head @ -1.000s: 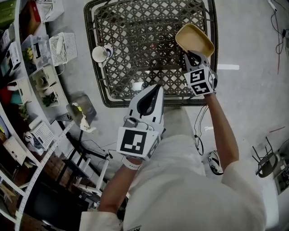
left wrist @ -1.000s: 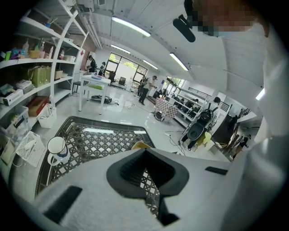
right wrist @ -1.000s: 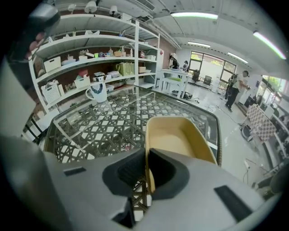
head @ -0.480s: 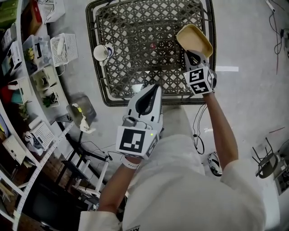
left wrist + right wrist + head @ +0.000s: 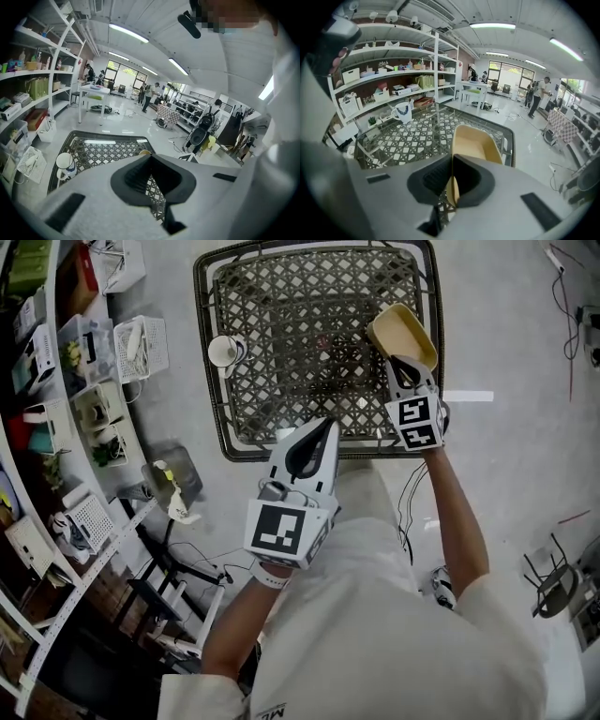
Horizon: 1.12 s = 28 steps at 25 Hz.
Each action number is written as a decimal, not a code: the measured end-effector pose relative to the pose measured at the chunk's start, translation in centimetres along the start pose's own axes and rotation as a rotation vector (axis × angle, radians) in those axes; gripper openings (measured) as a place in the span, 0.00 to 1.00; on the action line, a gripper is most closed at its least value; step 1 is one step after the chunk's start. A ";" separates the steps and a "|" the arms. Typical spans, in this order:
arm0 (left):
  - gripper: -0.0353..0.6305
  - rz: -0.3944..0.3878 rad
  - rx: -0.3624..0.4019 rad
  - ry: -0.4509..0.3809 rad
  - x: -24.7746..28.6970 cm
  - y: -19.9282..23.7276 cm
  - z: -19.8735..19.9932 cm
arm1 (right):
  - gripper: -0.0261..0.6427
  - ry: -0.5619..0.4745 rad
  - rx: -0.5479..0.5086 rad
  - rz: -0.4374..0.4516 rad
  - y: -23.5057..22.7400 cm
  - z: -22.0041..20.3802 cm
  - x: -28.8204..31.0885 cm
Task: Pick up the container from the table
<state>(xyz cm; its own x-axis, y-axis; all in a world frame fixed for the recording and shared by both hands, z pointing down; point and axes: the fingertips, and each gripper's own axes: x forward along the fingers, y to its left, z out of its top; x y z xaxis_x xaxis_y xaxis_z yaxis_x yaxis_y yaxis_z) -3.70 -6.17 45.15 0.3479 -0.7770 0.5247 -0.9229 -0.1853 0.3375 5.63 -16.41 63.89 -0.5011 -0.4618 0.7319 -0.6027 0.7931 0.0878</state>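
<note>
The fingers (image 5: 431,180) of the right gripper (image 5: 451,183) are clamping the near wall of the container (image 5: 476,145), one pad inside the wall and one outside. In the head view the right gripper (image 5: 405,367) is reaching over the right front part of the table (image 5: 220,423), and the container (image 5: 403,334) is sitting over the lattice top near the right rim, open side tilted toward the camera. Whether its base is touching the lattice cannot be determined.

The left gripper (image 5: 151,176) is holding its jaws together with nothing between them; only the lattice is showing through the slot behind the pads. In the head view the left gripper (image 5: 312,432) is hovering at the table's front edge, well apart from the container.

A mug (image 5: 223,351) is standing at the left rim.
</note>
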 end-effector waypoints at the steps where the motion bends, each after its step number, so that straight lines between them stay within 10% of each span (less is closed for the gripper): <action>1: 0.07 -0.004 0.003 -0.005 -0.2 -0.1 0.2 | 0.08 -0.007 0.001 -0.003 0.1 0.4 -0.5; 28: 0.07 0.014 0.052 -0.204 -8.5 0.2 6.3 | 0.08 -0.304 -0.002 -0.089 4.7 13.4 -17.1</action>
<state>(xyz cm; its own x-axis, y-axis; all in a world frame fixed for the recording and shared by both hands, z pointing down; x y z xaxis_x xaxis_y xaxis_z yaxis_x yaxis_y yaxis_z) -7.90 -3.39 35.79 0.2995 -0.8846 0.3576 -0.9364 -0.2008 0.2877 3.06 -10.14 42.77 -0.6096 -0.6264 0.4857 -0.6513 0.7451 0.1436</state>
